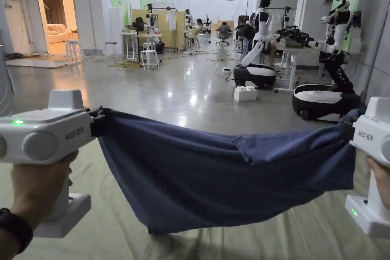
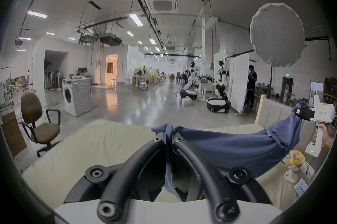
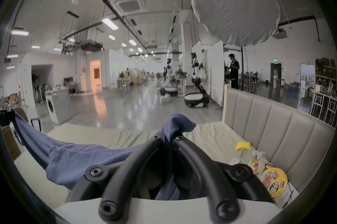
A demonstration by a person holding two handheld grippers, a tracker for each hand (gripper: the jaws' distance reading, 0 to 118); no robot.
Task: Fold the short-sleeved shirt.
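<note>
A dark blue short-sleeved shirt (image 1: 213,181) hangs stretched in the air between my two grippers, sagging in the middle above the cream bed sheet (image 1: 114,234). My left gripper (image 1: 99,122) is shut on the shirt's left end; in the left gripper view its jaws (image 2: 168,136) pinch a bunch of blue cloth (image 2: 228,147). My right gripper (image 1: 348,129) is shut on the right end; in the right gripper view blue cloth (image 3: 175,124) pokes up between its closed jaws (image 3: 168,137). A folded seam shows near the shirt's upper right.
A padded beige headboard (image 3: 273,127) stands to the right of the bed. Snack packets and a yellow bowl (image 3: 274,181) lie on the sheet beside it. Beyond the bed are a polished floor, an office chair (image 2: 36,124), a washing machine (image 2: 76,98) and two wheeled robots (image 1: 327,82).
</note>
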